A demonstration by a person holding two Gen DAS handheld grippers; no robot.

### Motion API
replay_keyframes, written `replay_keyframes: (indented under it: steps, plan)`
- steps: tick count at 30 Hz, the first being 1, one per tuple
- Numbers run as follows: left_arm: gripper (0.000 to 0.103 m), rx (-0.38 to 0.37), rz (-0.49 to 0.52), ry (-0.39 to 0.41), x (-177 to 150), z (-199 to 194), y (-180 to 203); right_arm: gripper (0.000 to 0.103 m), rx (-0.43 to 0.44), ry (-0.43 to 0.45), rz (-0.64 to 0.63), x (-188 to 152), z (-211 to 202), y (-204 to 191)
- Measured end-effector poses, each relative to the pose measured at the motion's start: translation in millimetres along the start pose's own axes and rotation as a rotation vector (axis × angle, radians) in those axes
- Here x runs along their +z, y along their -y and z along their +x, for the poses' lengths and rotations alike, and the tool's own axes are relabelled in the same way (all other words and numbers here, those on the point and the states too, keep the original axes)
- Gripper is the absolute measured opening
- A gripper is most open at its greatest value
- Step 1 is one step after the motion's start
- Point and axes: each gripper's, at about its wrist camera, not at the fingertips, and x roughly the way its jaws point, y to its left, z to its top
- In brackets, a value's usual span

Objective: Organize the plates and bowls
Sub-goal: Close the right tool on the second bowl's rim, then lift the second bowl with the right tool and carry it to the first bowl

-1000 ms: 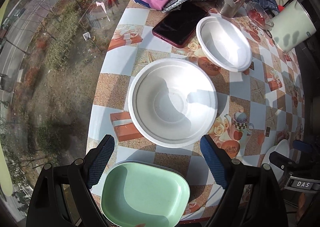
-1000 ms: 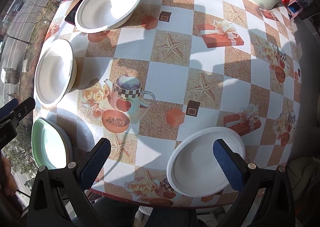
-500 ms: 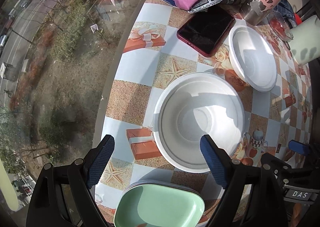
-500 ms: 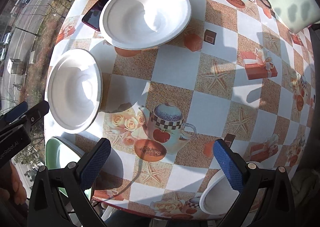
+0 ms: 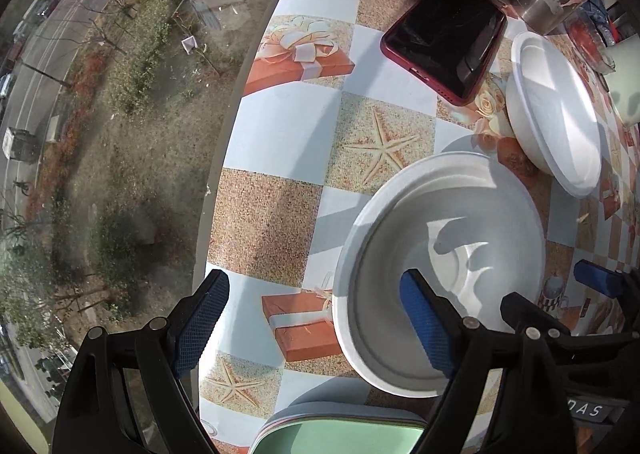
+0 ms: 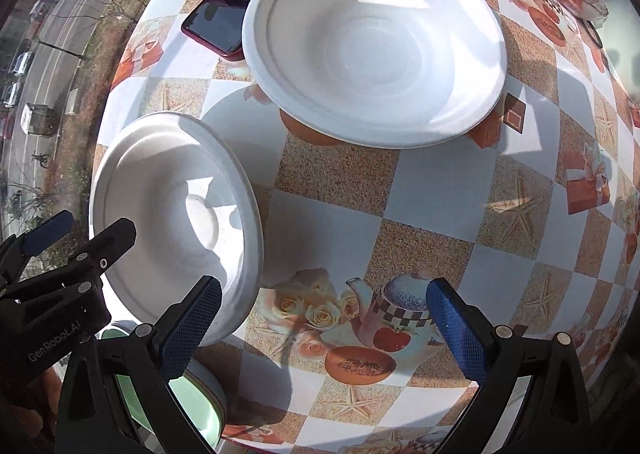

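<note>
We saw the near white bowl (image 5: pixel 440 266) standing on the patterned table (image 5: pixel 280 125) by its left edge, with the second white bowl (image 6: pixel 372 45) beyond it and a green dish (image 5: pixel 340 434) nearer. The left gripper (image 5: pixel 308 322) hung with jaws apart, its right finger inside the near bowl, clamping nothing. The right gripper (image 6: pixel 320 322) was spread too, empty, over the teapot print. A red phone (image 5: pixel 444 49) lay farther off.
</note>
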Motion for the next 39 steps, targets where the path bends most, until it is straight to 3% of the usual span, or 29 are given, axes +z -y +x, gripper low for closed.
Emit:
replay_keyframes:
  steps: [4, 8, 10, 11, 14, 16, 18, 28, 39]
  plan:
    - [0.088, -0.002, 0.013, -0.025, 2, 10, -7, 0.103, 0.002, 0.01, -0.004, 8, 9, -4]
    - [0.072, -0.017, 0.038, -0.045, 3, 14, -5, 0.103, -0.004, 0.017, -0.01, 14, 16, -10]
    - [0.07, -0.018, 0.052, -0.029, 3, 12, -2, 0.083, 0.015, 0.008, -0.013, 13, 19, -17]
    - [0.064, -0.023, 0.058, -0.028, 3, 11, 0, 0.071, 0.024, 0.002, -0.013, 12, 20, -18]
    - [0.048, -0.038, 0.064, -0.025, 0, 6, 7, 0.063, 0.028, 0.021, -0.033, 11, 18, -25]
    - [0.035, -0.044, 0.084, -0.027, -1, 4, 16, 0.048, 0.074, 0.021, -0.059, 9, 16, -32]
    - [0.035, -0.025, 0.113, -0.028, -4, 2, 26, 0.02, 0.126, -0.016, -0.063, 9, 19, -35]
    - [0.035, -0.039, 0.233, -0.062, -54, 3, 81, 0.019, 0.084, -0.061, 0.002, -37, 23, 4]
    - [0.035, -0.043, 0.327, -0.126, -160, 3, 122, 0.022, 0.033, -0.134, -0.049, -134, 30, 33]
